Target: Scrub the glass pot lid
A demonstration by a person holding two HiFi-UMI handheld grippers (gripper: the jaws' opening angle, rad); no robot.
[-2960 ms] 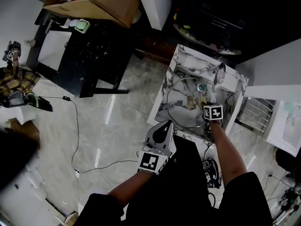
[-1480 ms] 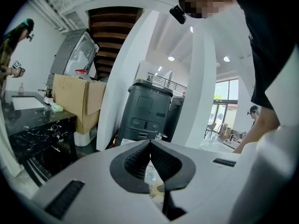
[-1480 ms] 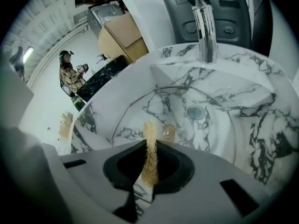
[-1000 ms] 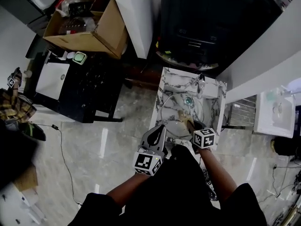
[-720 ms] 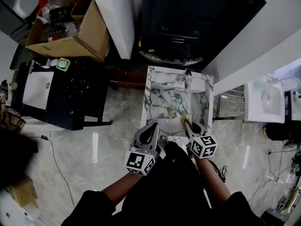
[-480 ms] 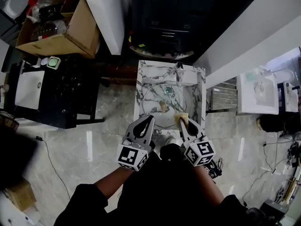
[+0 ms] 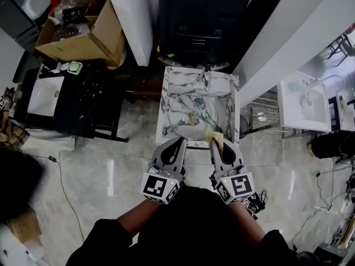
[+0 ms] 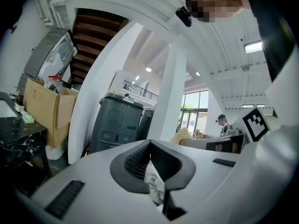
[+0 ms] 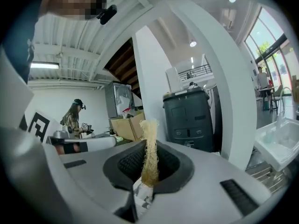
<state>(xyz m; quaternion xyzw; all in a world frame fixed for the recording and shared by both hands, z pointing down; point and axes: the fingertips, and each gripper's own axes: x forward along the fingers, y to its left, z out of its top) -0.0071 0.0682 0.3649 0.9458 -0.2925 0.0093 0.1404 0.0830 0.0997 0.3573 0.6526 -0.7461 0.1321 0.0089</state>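
Note:
The round glass pot lid lies flat in the marble sink, its knob near the middle. My right gripper is held up over the sink's near edge, shut on a tan fibrous scrubber. In the right gripper view the scrubber sticks up from between the closed jaws of that gripper. My left gripper hovers beside it at the sink's near edge, shut with nothing in it. The left gripper view shows its jaws meeting, with only marble behind them.
A faucet stands at the sink's far edge. A dark grey bin sits behind the sink, between white pillars. A cardboard box and a black table are at left, a white basin at right.
Both grippers have pulled back from the sink toward my body. The right one lifted the scrubber off the lid and now points up. The lid has stayed in the sink.

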